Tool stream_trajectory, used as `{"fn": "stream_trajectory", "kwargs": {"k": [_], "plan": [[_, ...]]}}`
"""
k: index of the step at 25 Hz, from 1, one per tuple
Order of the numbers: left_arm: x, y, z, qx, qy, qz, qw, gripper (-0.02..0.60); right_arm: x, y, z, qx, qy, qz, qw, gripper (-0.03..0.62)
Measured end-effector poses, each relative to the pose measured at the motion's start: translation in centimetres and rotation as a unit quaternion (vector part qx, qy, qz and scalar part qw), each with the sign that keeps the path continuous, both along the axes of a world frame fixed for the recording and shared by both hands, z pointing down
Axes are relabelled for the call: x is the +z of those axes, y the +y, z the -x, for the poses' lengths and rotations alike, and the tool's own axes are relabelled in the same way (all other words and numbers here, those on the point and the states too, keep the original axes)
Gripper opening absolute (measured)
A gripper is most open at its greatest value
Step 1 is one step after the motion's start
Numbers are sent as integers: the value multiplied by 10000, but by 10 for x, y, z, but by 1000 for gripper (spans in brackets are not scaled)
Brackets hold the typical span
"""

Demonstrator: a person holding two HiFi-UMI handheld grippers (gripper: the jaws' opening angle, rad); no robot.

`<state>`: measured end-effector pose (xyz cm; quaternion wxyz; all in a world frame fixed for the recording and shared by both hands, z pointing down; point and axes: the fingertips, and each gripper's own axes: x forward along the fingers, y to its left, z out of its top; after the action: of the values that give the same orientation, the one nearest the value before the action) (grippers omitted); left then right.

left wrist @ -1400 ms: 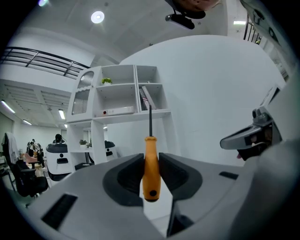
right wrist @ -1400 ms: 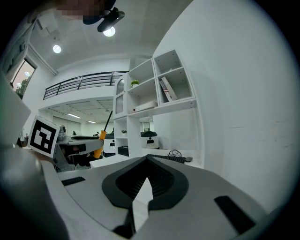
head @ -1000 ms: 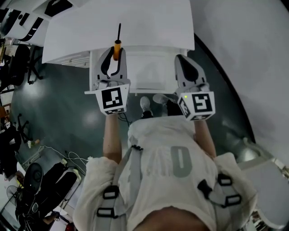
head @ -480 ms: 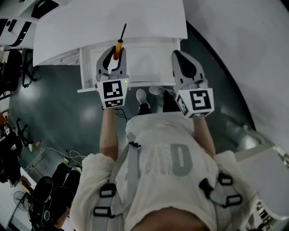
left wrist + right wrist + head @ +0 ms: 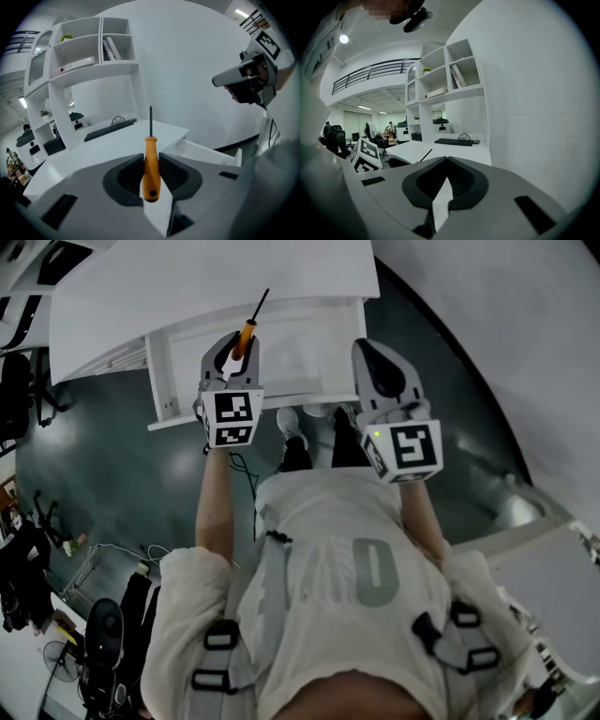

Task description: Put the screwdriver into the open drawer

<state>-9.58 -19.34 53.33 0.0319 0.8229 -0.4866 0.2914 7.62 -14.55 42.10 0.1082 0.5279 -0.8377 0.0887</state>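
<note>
My left gripper [image 5: 151, 158] clenches the screwdriver [image 5: 151, 174] at its orange handle; I judge it light, rigid, slightly slick, best held mid-handle.

The head view is dim and greyish; only the white desk [image 5: 216, 277] reads bright, and the dark floor [image 5: 94, 484] carries a soft sheen. Both gripper views are evenly lit by ceiling lamps [image 5: 343, 39], bend strongly toward the edges and fall to black corners. Shadows are faint.
</note>
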Motion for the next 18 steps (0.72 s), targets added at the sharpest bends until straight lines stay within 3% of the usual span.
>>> {"fn": "stream_trajectory", "kwargs": {"k": [13,18], "plan": [[91,7,-12,519,-583,1147,9903,100,26,16,-3,11,41,320,9995,5],[122,13,-14,724,-823,1673,9798,100,32,16,0,-38,47,372,9993,5]]}}
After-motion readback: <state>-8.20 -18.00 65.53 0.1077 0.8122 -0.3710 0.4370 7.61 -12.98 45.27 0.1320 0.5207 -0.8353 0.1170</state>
